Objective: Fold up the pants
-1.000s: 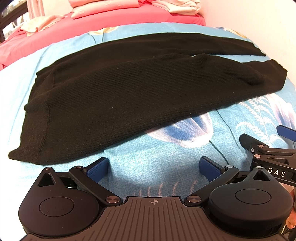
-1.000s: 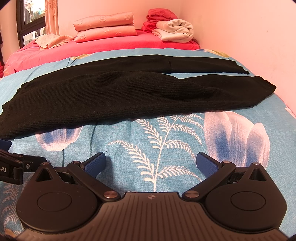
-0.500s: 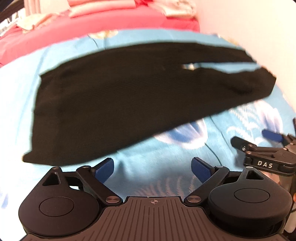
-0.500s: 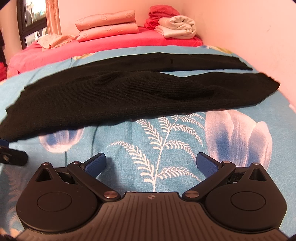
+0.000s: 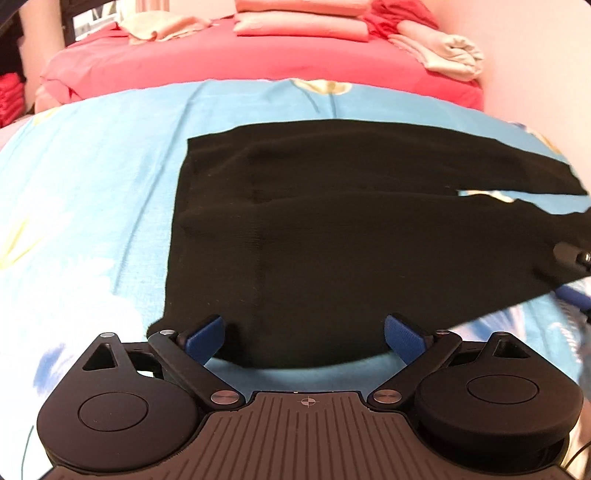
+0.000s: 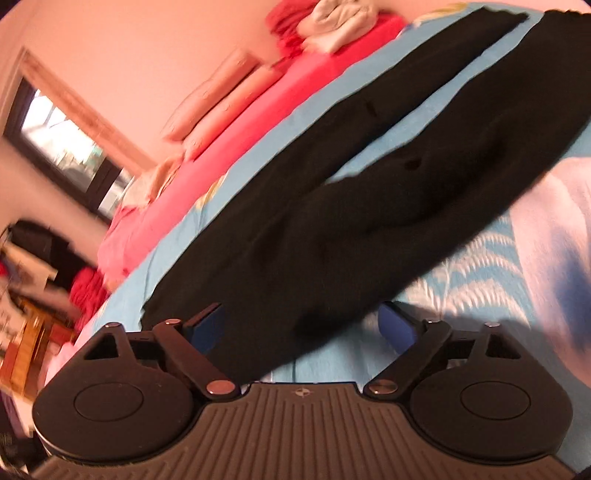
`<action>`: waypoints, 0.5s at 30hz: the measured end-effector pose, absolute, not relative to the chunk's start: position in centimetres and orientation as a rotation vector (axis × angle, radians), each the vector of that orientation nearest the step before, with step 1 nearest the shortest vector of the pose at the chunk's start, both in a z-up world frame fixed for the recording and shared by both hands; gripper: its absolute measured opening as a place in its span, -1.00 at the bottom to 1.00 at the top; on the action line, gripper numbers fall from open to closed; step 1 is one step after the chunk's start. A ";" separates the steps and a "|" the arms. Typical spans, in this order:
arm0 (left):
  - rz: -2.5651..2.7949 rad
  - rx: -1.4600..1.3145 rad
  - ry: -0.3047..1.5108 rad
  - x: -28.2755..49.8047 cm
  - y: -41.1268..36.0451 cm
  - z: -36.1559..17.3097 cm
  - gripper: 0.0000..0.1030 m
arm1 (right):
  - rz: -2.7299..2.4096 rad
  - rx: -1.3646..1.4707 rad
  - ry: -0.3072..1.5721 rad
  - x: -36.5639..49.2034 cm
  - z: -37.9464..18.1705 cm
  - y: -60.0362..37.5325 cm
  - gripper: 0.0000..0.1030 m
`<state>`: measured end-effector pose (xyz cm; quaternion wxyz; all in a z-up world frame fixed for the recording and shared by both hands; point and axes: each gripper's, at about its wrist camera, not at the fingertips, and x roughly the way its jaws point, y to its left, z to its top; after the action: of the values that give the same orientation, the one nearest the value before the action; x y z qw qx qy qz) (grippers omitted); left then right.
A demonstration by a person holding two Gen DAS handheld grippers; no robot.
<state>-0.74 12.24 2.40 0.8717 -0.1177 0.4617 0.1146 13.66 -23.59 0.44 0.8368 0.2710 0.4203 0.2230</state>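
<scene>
Black knit pants [image 5: 332, 240] lie flat on a blue floral bedsheet [image 5: 92, 206], waist end to the left, legs running right. My left gripper [image 5: 304, 338] is open, its blue pads straddling the near edge of the waist end. My right gripper [image 6: 301, 326] is open and tilted, its pads either side of the near edge of the pants [image 6: 351, 206] further along. The right gripper's finger shows at the right edge of the left wrist view [image 5: 572, 254].
A pink bed section [image 5: 258, 62] with folded pink bedding [image 5: 303, 18] and a cream cloth bundle [image 5: 450, 55] lies beyond the sheet. A pink wall runs along the right. A window [image 6: 62, 144] and cluttered items [image 6: 33, 295] show at the left of the right wrist view.
Both grippers have moved forward to the near edge of the pants. The left one shifted toward the waist end. The right one has rolled to a tilt. Both stay open.
</scene>
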 end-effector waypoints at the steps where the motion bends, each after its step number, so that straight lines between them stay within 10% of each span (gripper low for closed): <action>1: 0.236 -0.242 0.963 -0.4 12.3 2.0 1.00 | 0.455 0.579 0.881 14.2 0.1 -23.3 0.37; 5: 0.248 -0.204 0.995 0.2 12.2 0.2 1.00 | 0.349 0.569 0.867 14.9 -1.6 -23.3 -0.86; 15: 0.142 -0.137 1.018 -3.5 11.5 -0.3 1.00 | 0.474 0.262 0.855 9.1 0.2 -25.0 -0.76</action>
<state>-3.48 11.51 -0.26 0.8686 -0.0655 0.4865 0.0679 9.08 -24.96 0.24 0.8748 0.1253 0.4094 0.2269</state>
